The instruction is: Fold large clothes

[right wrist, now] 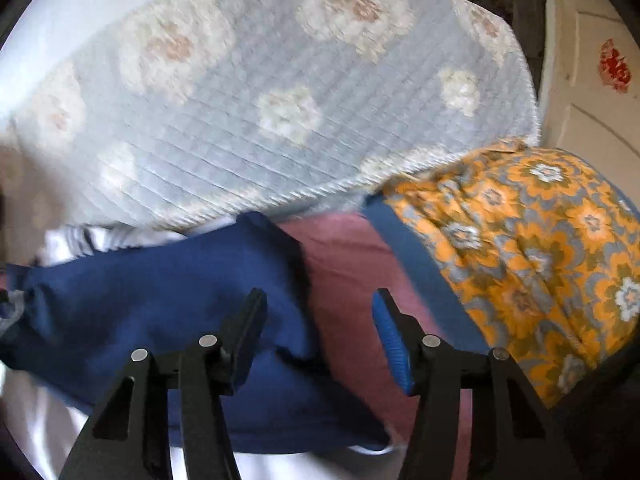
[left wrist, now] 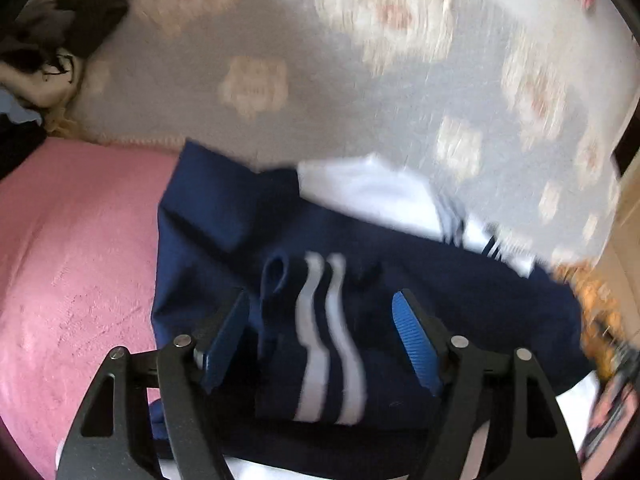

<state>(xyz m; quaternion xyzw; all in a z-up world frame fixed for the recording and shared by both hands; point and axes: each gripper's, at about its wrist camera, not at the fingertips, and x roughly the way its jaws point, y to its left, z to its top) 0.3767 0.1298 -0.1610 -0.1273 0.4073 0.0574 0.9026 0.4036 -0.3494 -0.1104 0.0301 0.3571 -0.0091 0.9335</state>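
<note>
A navy and white garment [left wrist: 224,216] lies crumpled on a pink sheet [left wrist: 72,248]. A navy cuff with two white stripes [left wrist: 320,328] lies between the fingers of my left gripper [left wrist: 322,300], which is open just above it. In the right wrist view the navy cloth [right wrist: 160,292] spreads left of centre over the pink sheet [right wrist: 344,264]. My right gripper [right wrist: 318,300] is open above the cloth's right edge, its left finger over the navy cloth and its right finger over the sheet.
A grey quilt with pale flowers [right wrist: 256,112] covers the bed beyond the garment. An orange flowered cloth [right wrist: 532,240] lies at the right. A pile of dark clothes [left wrist: 60,32] sits at the far left. A wall [right wrist: 592,92] stands at the right.
</note>
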